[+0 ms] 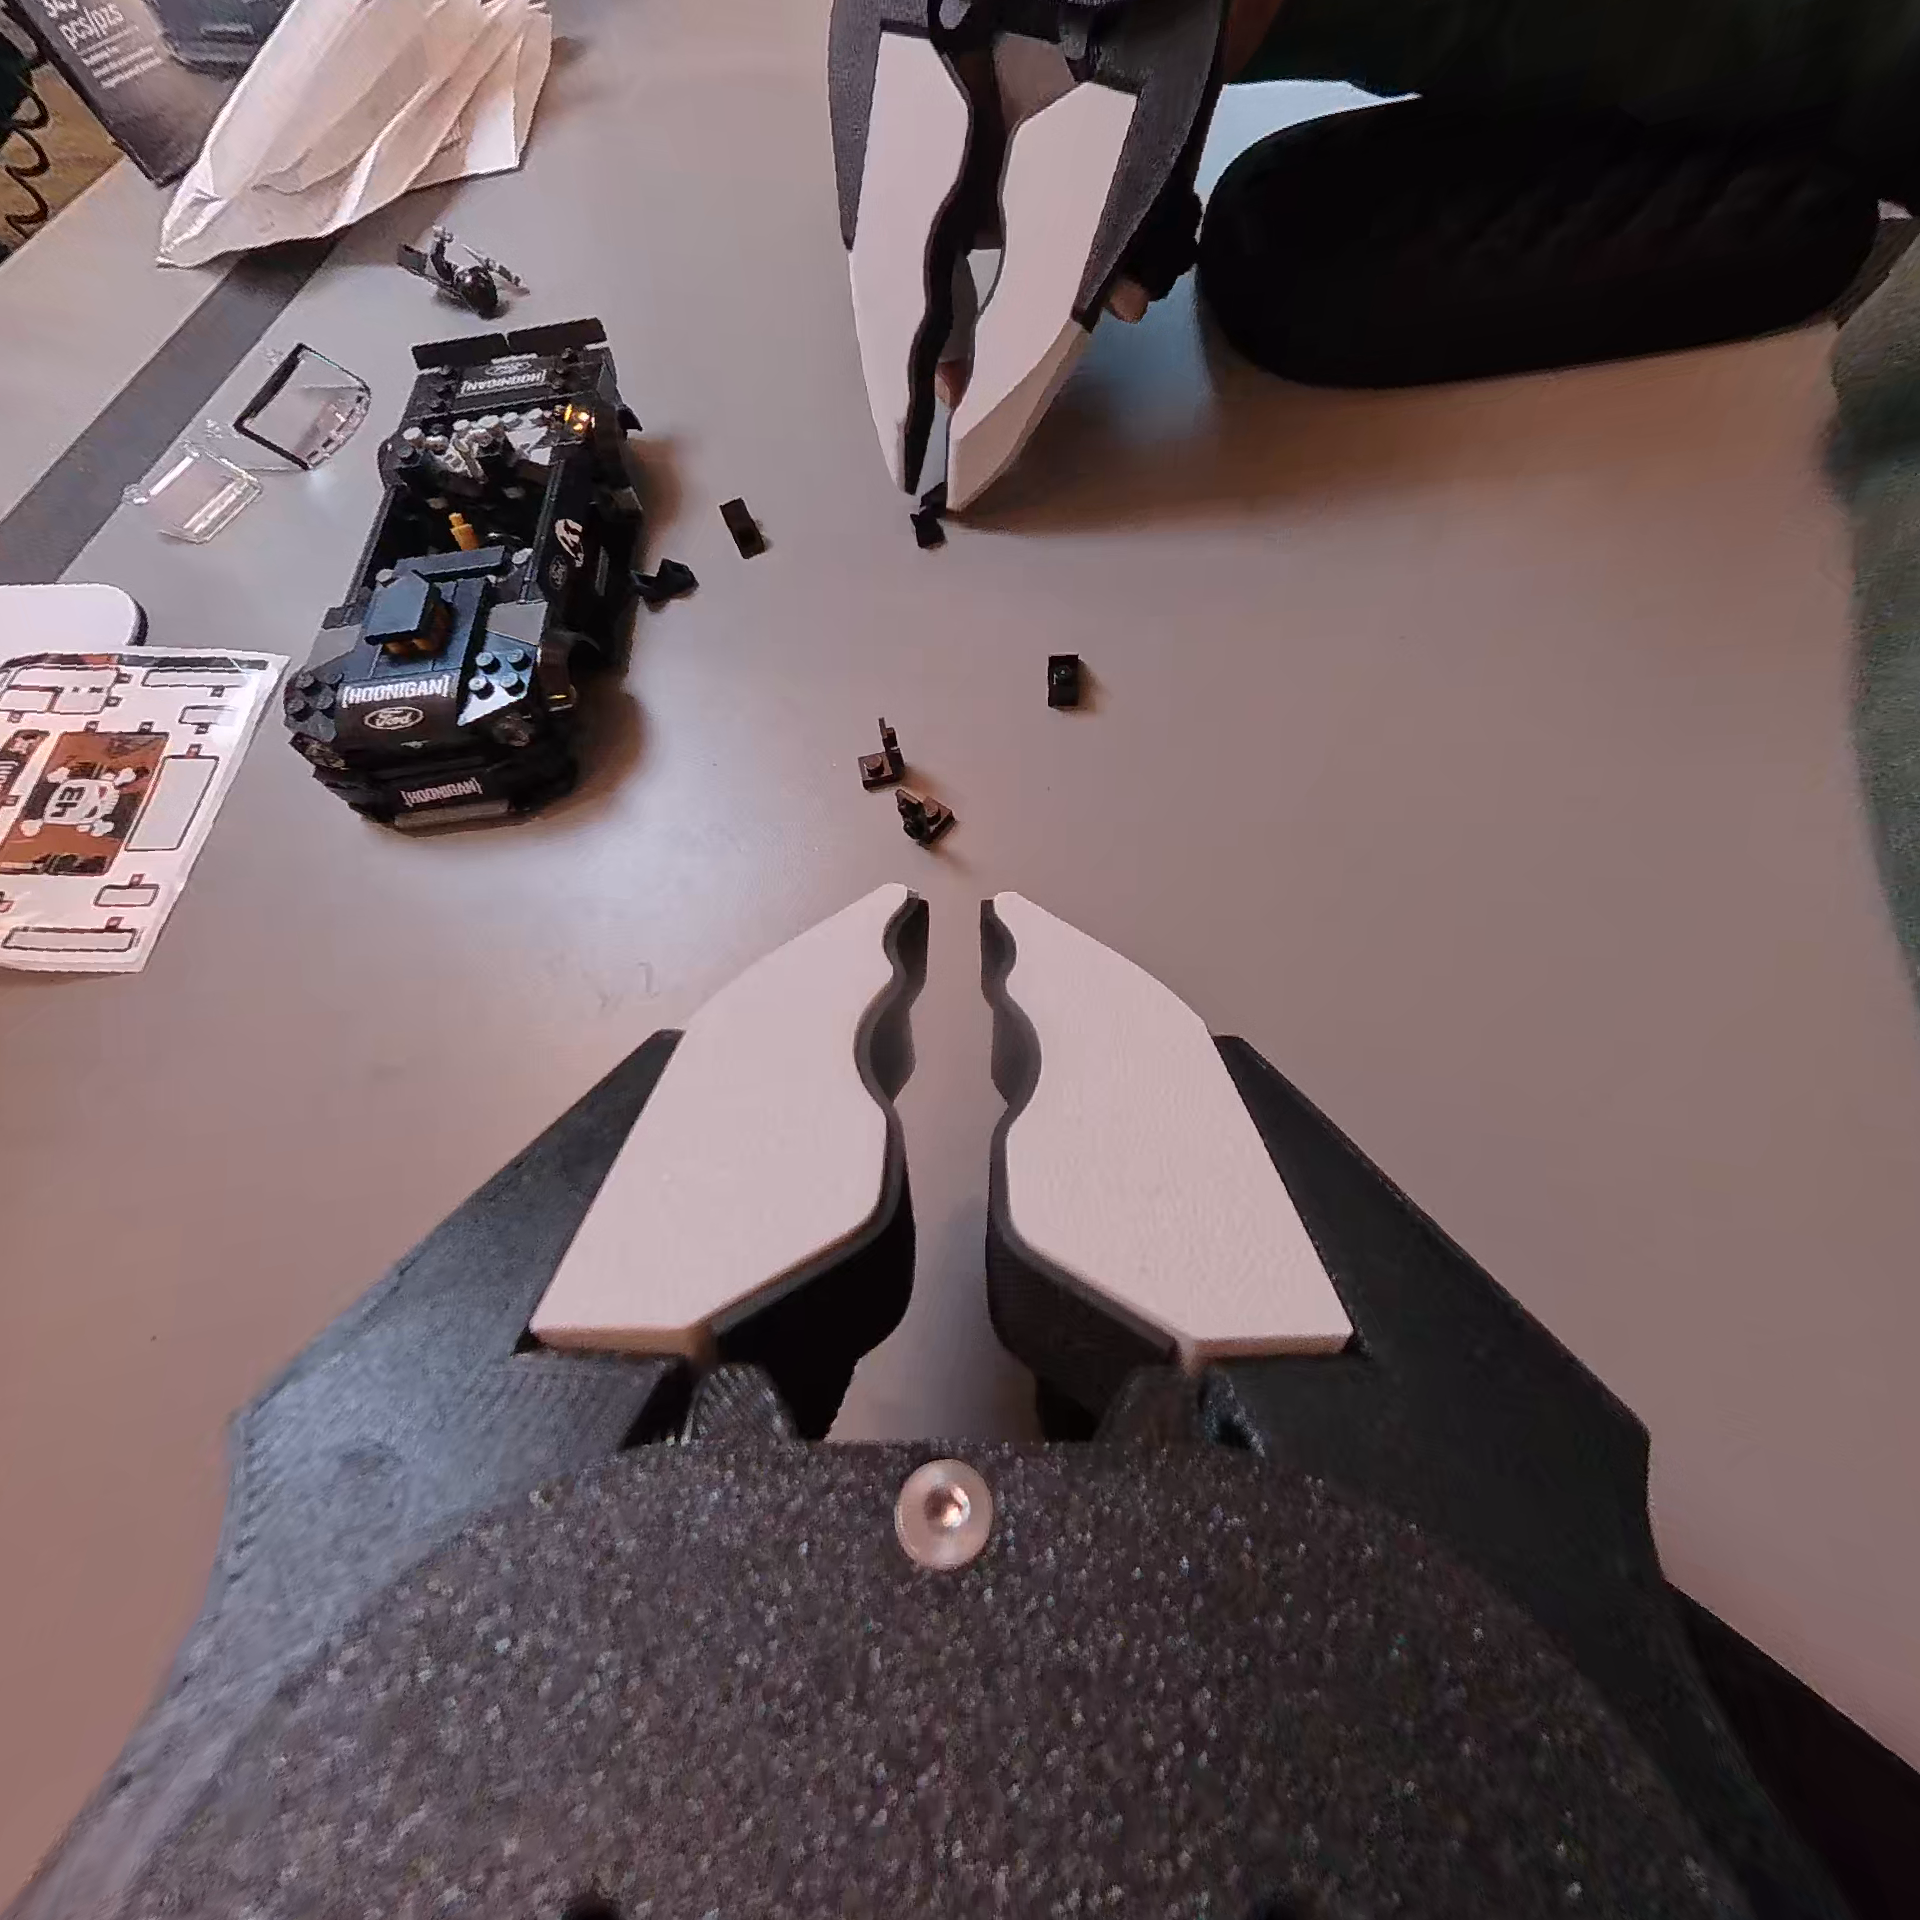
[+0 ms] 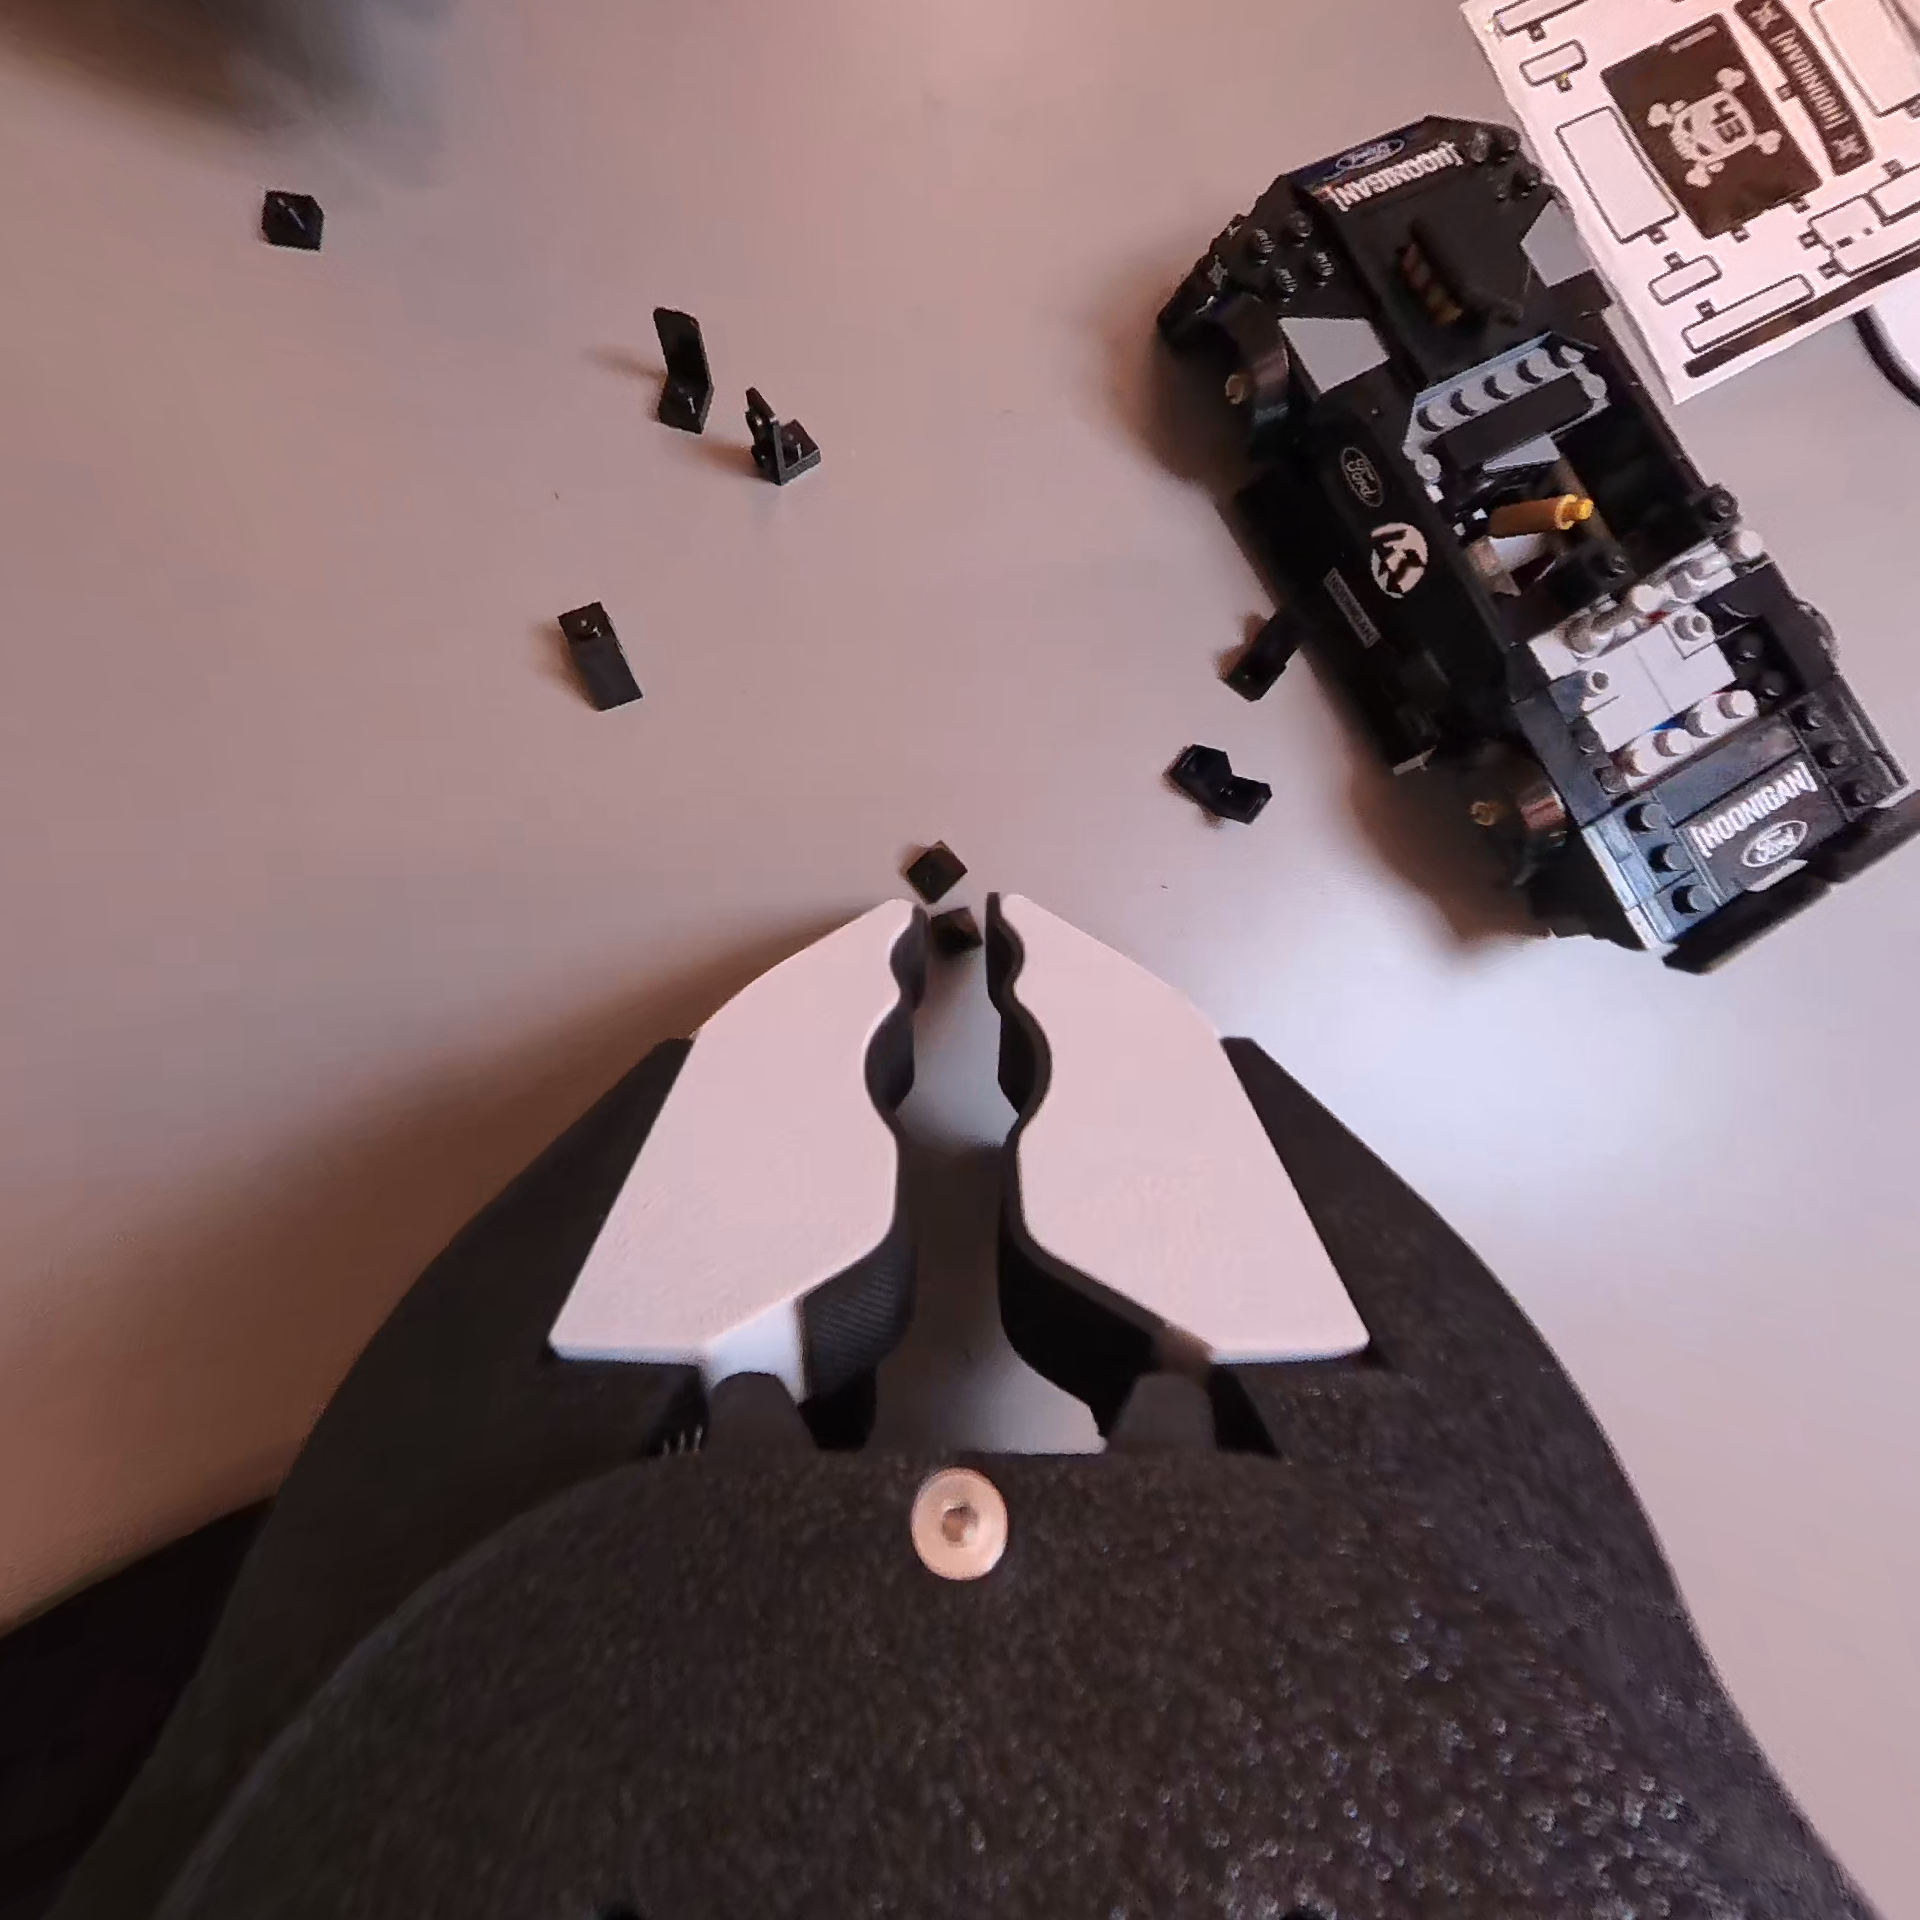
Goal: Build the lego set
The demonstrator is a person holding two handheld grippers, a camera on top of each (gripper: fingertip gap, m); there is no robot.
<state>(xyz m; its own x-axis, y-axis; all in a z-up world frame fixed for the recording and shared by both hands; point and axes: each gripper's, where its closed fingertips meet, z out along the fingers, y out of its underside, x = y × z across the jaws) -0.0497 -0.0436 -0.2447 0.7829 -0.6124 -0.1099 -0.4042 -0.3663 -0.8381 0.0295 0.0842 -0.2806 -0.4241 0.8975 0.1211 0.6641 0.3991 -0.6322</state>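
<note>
Tiny black brick [image 2: 954, 928], left of the car [image 2: 1538, 561], sat between right gripper [image 2: 951, 914] tips, seemingly ungripped; light, stiff, slippery; best pinched across flat sides. Left gripper [image 1: 954, 904] hung slightly parted, empty.

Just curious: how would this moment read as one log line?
right gripper: open around small black brick | left gripper: open, empty | lego car: unfinished, on table

a smooth grey-brown tabletop [image 1: 1351, 935] fills both views, lit softly with faint shadows. a darker grey band [image 1: 135, 416] crosses its far left part. beyond that edge, patterned flooring [image 1: 42, 156] shows in the upper left corner. dark green fabric [image 1: 1886, 623] lies along the right edge.
</note>
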